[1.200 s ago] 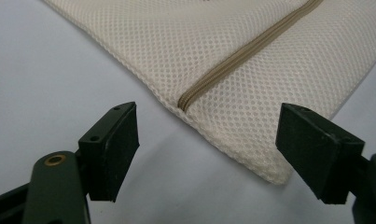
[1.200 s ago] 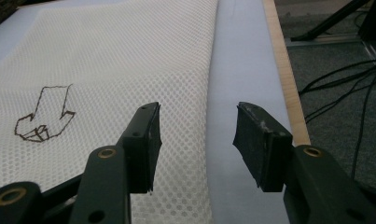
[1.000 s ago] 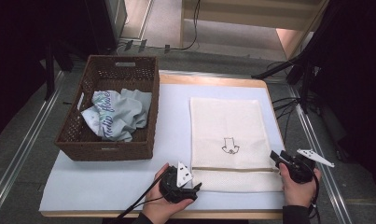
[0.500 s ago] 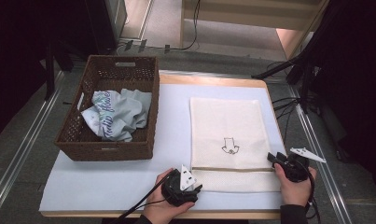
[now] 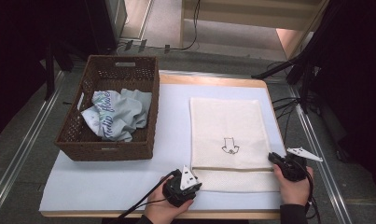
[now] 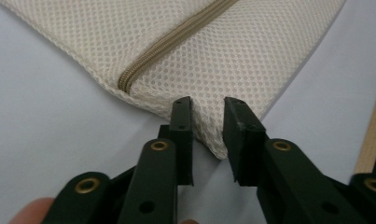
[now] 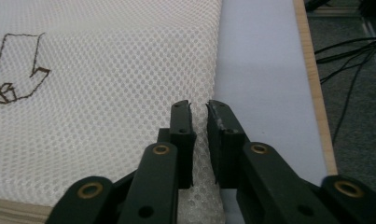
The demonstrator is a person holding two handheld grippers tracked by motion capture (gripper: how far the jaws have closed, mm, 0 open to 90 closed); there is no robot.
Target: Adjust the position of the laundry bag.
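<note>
A cream mesh bag (image 5: 227,126) with a zipper and a small drawn figure lies flat on the white mat. My left gripper (image 5: 196,183) is at the bag's near left corner. Its jaws have just been closing, and in the left gripper view that gripper (image 6: 209,105) is shut on the mesh corner (image 6: 209,135) below the zipper (image 6: 176,42). My right gripper (image 5: 272,157) is at the bag's right edge, also just closing. In the right gripper view it (image 7: 199,109) pinches a fold of the mesh bag (image 7: 106,93).
A brown wicker basket (image 5: 106,150) stands at the left of the table with a pale printed garment (image 5: 113,114) inside. The white mat (image 5: 106,186) covers the tabletop. Cables (image 5: 288,105) lie on the floor past the right edge.
Both grippers' jaws have drawn together on the bag's edge. The hands have hardly moved, and the bag lies where it was.
</note>
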